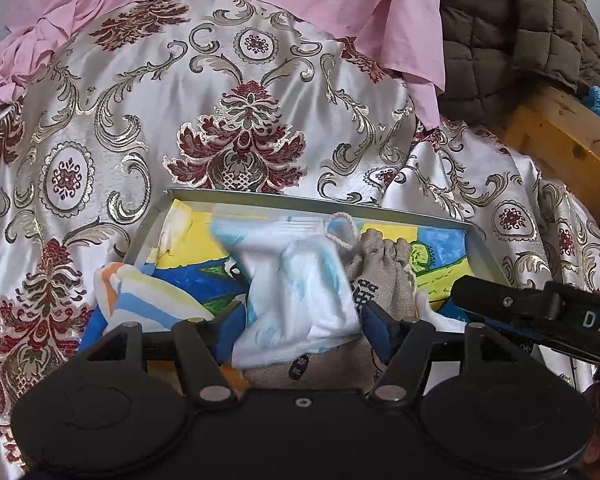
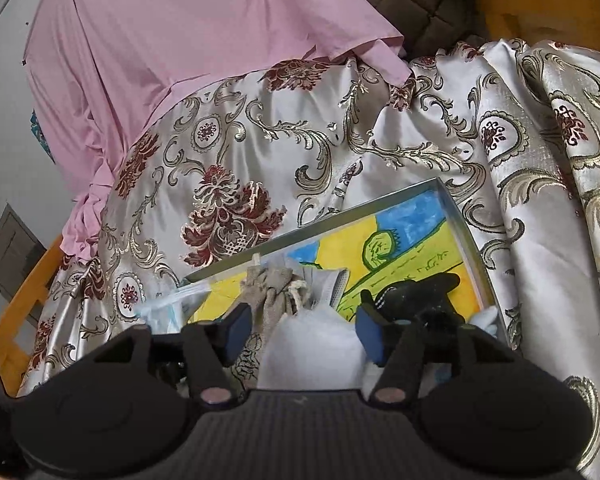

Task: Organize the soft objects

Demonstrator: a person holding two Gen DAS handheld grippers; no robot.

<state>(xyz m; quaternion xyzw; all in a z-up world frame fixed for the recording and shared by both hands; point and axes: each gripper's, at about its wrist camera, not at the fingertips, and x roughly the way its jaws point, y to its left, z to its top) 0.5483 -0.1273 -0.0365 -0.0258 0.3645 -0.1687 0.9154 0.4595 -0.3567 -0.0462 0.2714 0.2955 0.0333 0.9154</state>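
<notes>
Brocade bedspread (image 1: 236, 92) carries the tray (image 1: 488, 248). Both tongs, left (image 1: 296, 320) and right (image 2: 300, 332), stand spread; white cloth (image 1: 300, 280) lies loose between them in the tray. Lift clear without snagging the drawstring pouch (image 1: 384, 264) just beyond.

Tray (image 1: 485, 245), shallow, grey-rimmed, painted lining: holds crumpled white-blue cloth (image 1: 300, 292), beige drawstring pouch (image 1: 384, 276), striped cloth (image 1: 148, 296) draped over its near-left edge.
</notes>
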